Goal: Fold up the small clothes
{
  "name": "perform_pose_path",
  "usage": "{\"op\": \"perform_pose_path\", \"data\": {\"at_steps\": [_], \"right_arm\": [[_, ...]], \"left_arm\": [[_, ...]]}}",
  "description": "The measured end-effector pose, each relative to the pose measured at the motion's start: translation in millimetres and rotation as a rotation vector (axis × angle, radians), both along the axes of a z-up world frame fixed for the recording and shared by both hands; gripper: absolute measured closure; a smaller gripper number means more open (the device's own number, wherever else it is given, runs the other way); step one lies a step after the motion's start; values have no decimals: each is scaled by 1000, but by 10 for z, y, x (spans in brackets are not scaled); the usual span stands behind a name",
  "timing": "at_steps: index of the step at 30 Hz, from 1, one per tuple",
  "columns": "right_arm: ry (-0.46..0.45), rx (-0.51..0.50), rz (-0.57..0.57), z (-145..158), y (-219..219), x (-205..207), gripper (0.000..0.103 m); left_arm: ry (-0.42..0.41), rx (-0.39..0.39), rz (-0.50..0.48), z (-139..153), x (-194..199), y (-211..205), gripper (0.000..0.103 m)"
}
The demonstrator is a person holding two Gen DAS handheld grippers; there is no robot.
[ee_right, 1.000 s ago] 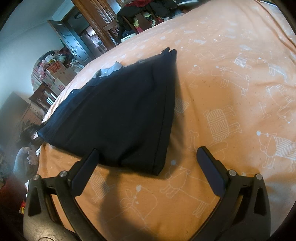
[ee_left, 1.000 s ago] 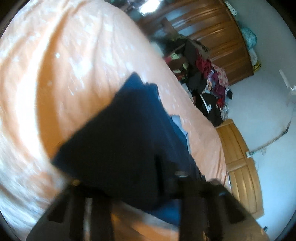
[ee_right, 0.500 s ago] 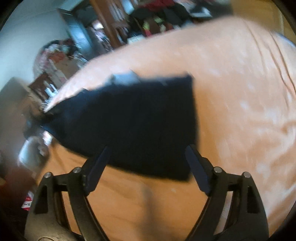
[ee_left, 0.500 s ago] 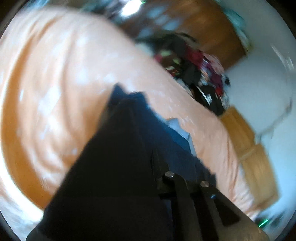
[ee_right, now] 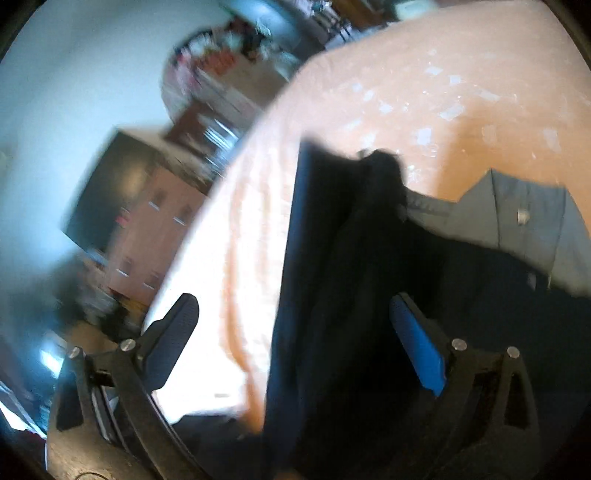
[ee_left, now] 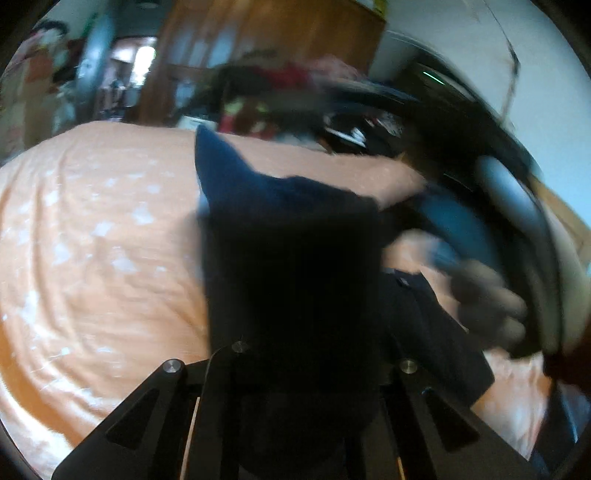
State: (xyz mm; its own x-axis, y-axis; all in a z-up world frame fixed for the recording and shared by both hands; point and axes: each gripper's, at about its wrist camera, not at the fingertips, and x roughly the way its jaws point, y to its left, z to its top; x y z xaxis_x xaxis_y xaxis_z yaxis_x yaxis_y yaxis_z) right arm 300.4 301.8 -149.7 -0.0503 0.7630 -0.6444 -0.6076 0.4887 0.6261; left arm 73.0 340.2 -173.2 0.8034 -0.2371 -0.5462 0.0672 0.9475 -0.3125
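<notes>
A navy garment (ee_left: pixel 291 258) hangs bunched up over my left gripper (ee_left: pixel 317 354), which is shut on it; the cloth hides the fingertips. One corner of the cloth stands up above the orange bed sheet (ee_left: pixel 92 240). In the right wrist view the same navy garment (ee_right: pixel 351 277) runs up between the spread fingers of my right gripper (ee_right: pixel 295 332), which is open close above it. A grey-blue cloth (ee_right: pixel 524 221) shows from under the navy one. My right gripper's blue pad (ee_left: pixel 454 229) and a hand (ee_left: pixel 491 310) appear blurred at the right of the left wrist view.
The bed's edge (ee_right: pixel 229 258) runs just left of the garment, with floor below it. A wooden wardrobe (ee_left: pixel 277 33) and a heap of clothes (ee_left: pixel 280 92) stand beyond the bed. A dresser (ee_right: pixel 155 236) and a dark screen (ee_right: pixel 107 184) lie off the bed's side.
My left gripper has shut on the navy garment and lifted it off the sheet. My right gripper stayed open and swung over to the garment's end near the bed's edge.
</notes>
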Motion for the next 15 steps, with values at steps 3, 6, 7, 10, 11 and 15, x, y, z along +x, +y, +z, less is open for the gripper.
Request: {"op": "perform_pose_path", "data": {"at_steps": [3,6,7,10,11,15], "right_arm": [[70,-115,-64,-579,-91,305,39],[200,35,-143,-885,-534,392,92],[186,80,-155,-861,-682,334,93],[196,217,-233,-759,-1243,225,93],[196,248,-255,-743,-1434,176,93],[191,281,-320,-624,-2272,122,93]], "left_arm": [[24,7,-38,-64,100,-164,92],[69,-11,-72,-160,235,-259,91],[78,-11,-95,-157,275,-337,91],[61,15,-189,-25,316,-706,91],[53,17,-227,33,329,-854,91],[64,-6,-375,119,500,-1494,91]]}}
